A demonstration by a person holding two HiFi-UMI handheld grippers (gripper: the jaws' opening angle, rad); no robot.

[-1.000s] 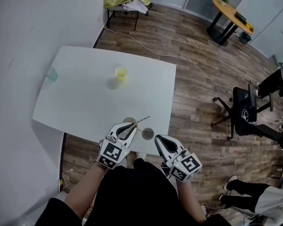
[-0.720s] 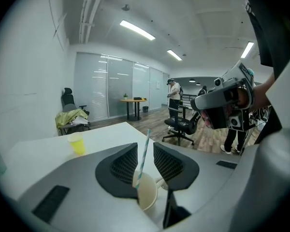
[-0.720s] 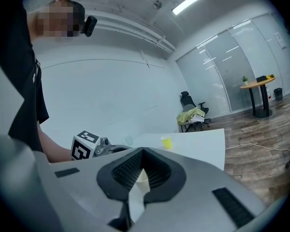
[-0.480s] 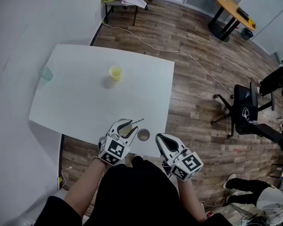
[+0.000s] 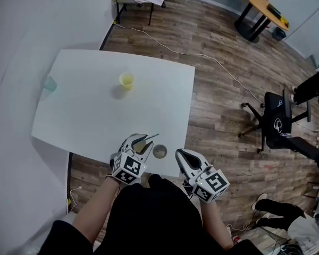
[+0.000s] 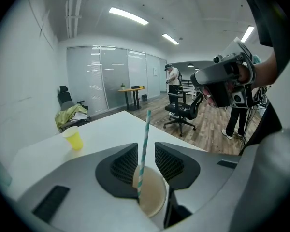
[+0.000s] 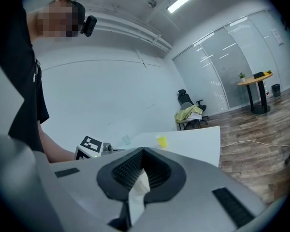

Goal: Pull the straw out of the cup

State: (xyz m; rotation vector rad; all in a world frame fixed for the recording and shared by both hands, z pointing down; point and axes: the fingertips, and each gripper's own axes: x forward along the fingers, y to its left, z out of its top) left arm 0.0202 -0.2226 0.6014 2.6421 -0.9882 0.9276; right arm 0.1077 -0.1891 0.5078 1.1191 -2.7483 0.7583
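Observation:
A teal-and-white striped straw (image 6: 145, 129) stands in a tan cup (image 6: 152, 195) at the near edge of the white table (image 5: 95, 116). My left gripper (image 6: 146, 151) is open, a jaw on each side of the straw, pads apart from it. From the head view, that left gripper (image 5: 143, 140) sits over the cup (image 5: 141, 144), and the straw (image 5: 152, 136) leans right. My right gripper (image 5: 179, 155) hangs off the table's near edge, right of the cup. In its own view the right gripper (image 7: 143, 151) has its tips together; a white scrap shows behind them, unidentifiable.
A second round tan cup (image 5: 159, 151) sits just right of the left gripper. A yellow cup (image 5: 126, 80) stands mid-table and a teal cup (image 5: 48, 83) at the left edge. An office chair (image 5: 279, 124) and a floor cable (image 5: 223, 68) lie to the right.
My left gripper has sunk toward the cup and its jaws have spread away from the straw. The right gripper has drifted slightly.

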